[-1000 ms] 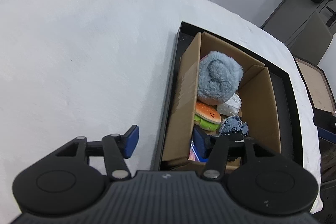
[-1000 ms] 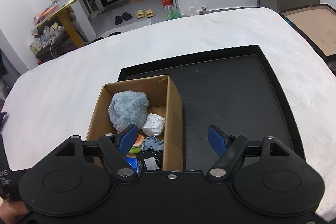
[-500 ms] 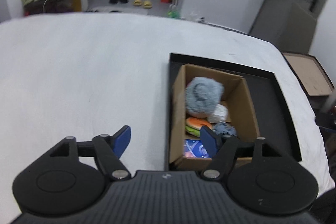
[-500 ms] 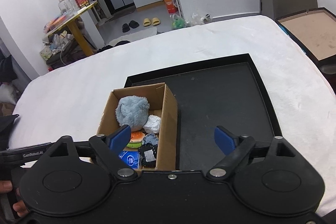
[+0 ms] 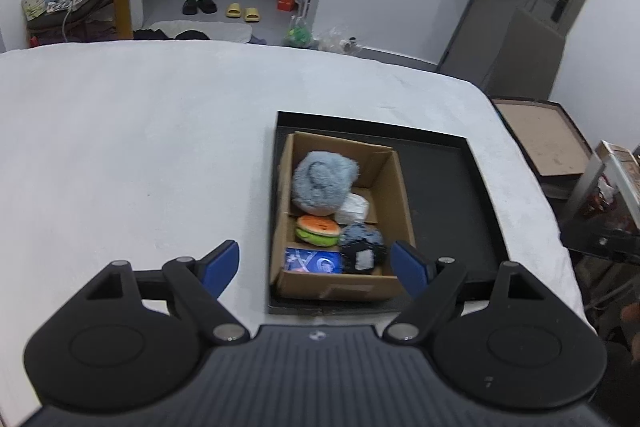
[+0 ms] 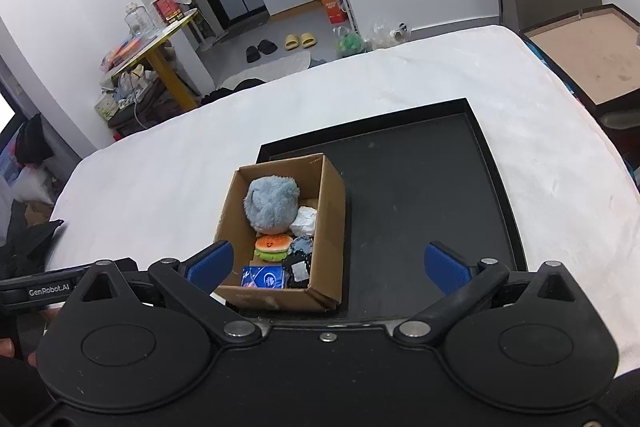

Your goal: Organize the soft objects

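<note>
Here, white bed cover (image 5: 140, 155), black tray (image 6: 420, 187), yellow-legged table (image 6: 168, 59) behind

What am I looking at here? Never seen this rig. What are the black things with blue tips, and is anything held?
Two hand-held grippers, each with a fisheye camera looking along its fingers. The left gripper and right gripper are empty, with their fingers spreading wider. Below, on a white-covered surface, a black tray holds a cardboard box. Inside it: a fluffy grey plush, a burger plush, a white wad, a blue packet and a dark item.
</note>
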The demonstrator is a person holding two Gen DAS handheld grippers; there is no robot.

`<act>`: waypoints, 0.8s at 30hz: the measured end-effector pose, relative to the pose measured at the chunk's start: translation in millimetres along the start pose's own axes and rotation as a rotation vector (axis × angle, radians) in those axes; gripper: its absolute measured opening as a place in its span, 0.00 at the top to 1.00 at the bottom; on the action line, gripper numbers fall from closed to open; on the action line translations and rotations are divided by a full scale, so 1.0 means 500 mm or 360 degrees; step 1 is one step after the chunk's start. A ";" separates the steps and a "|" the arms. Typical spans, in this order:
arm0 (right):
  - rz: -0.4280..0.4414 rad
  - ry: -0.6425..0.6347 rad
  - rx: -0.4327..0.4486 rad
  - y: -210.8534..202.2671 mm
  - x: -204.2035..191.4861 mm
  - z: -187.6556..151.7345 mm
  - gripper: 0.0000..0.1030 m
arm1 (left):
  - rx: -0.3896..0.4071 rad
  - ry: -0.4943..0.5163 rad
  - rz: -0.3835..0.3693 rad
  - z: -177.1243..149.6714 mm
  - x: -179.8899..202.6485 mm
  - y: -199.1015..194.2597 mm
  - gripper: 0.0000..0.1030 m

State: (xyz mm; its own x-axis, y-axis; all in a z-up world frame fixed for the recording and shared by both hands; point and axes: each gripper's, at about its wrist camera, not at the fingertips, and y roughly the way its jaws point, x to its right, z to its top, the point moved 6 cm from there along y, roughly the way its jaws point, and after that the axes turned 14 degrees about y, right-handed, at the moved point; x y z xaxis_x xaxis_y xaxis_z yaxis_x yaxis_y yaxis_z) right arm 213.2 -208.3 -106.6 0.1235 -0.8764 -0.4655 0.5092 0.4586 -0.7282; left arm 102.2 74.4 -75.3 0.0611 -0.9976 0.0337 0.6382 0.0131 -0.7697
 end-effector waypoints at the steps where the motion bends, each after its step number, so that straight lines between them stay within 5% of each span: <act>1: 0.0009 -0.0006 -0.0001 -0.007 -0.003 -0.001 0.00 | 0.0001 0.0007 -0.0009 0.003 0.009 -0.007 0.20; 24: 0.0068 -0.0158 0.0068 -0.138 -0.039 -0.022 0.00 | 0.0108 0.0172 -0.0061 0.010 0.126 -0.127 0.16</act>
State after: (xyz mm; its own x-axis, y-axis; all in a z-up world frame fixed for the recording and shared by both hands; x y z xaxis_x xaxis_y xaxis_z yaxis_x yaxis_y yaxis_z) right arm 166.4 -221.4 -53.0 0.2284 -0.8673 -0.4422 0.5374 0.4911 -0.6856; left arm 69.5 10.9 -21.1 -0.0450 -0.9989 -0.0096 0.6891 -0.0241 -0.7243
